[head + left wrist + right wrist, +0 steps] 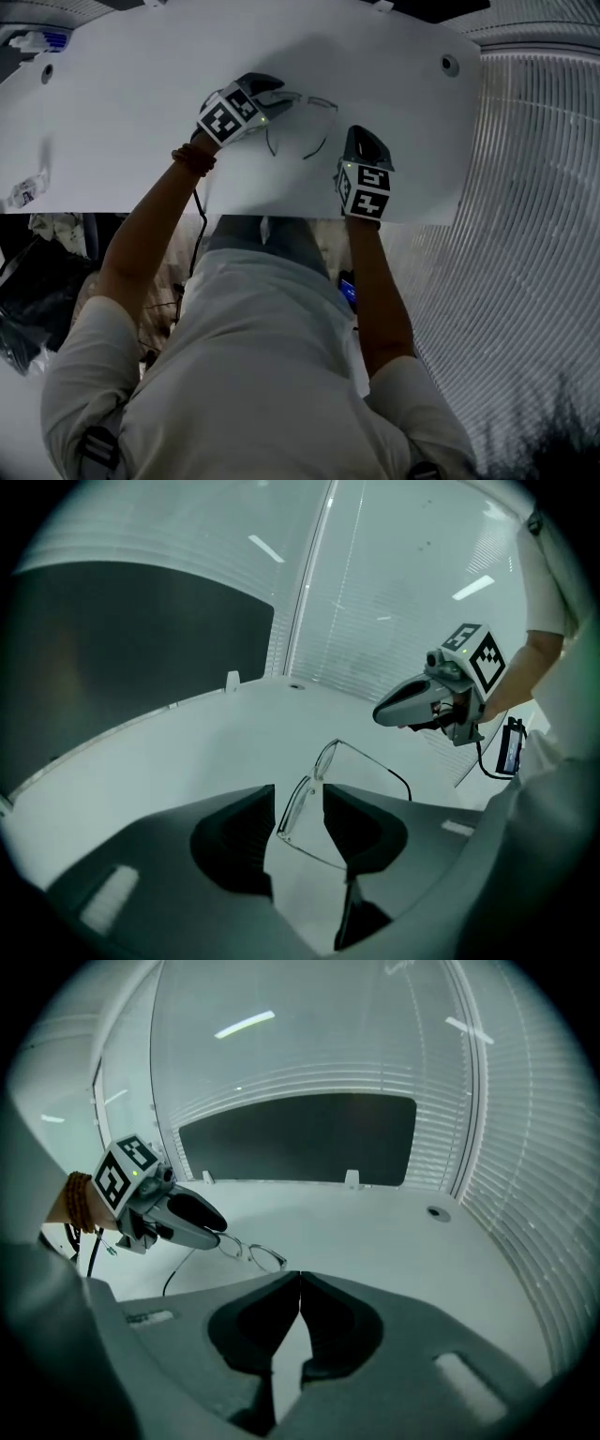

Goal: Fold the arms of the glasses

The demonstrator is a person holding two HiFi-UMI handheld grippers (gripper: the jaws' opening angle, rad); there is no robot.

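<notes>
On the table (112, 122), glasses (325, 759) between left gripper's (298, 799) wide jaws, right gripper (300, 1283) closed.

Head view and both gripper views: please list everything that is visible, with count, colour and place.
table: one, white, in front of the person.
glasses: one pair, thin dark frame, arms unfolded, on the table.
cable holes: two, dark, near the table's far edge.
bracelet: one, brown, on the left wrist.
left hand-held gripper: one, grey, open, a lens between its jaws, not gripped.
right hand-held gripper: one, grey, shut, empty, right of the glasses.
</notes>
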